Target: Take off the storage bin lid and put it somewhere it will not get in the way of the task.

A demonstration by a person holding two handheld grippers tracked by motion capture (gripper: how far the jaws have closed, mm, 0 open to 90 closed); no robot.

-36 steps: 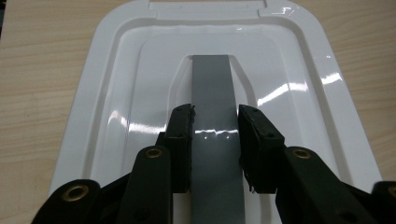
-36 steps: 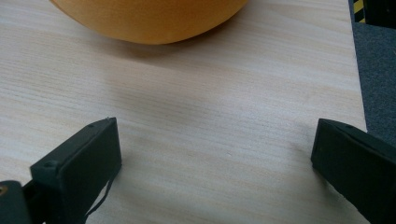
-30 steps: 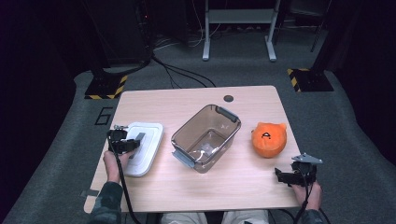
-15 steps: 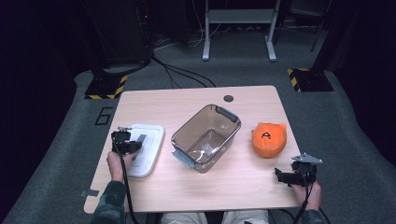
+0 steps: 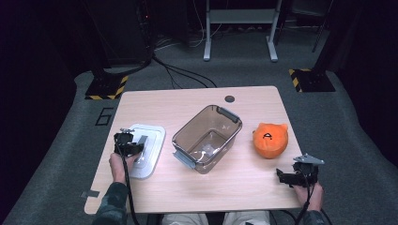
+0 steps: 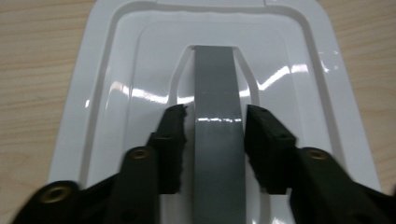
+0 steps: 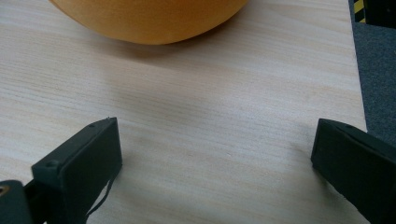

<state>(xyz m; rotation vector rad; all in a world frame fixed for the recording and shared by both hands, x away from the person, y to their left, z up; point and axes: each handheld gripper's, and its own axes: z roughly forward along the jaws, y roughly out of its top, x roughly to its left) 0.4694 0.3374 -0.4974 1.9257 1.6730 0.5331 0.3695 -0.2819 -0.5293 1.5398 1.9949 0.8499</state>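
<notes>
1. Centre of the table (image 5: 197, 187): clear brown bin (image 5: 207, 138), open-topped, grey handles at two ends. Landmark for everything else.
2. Left of the bin, just beside it: white lid (image 5: 145, 150), lying flat on the wood, grey handle strip (image 6: 217, 135) running along its middle.
3. Over the near end of that lid: left gripper (image 6: 215, 140), jaws astride the grey strip, one on each side.
4. Jaws just been opening; a thin gap visible between each pad and the strip, so no squeeze on it, strip merely sitting between them.
5. Right of the bin, apart from it: orange plush toy (image 5: 270, 139), round, small ears up top, dark mark on its face.
6. Nearer than the toy, toward the table's right front corner: right gripper (image 7: 215, 172), jaws spread wide, bare wood between them, the toy's orange curve just ahead.
</notes>
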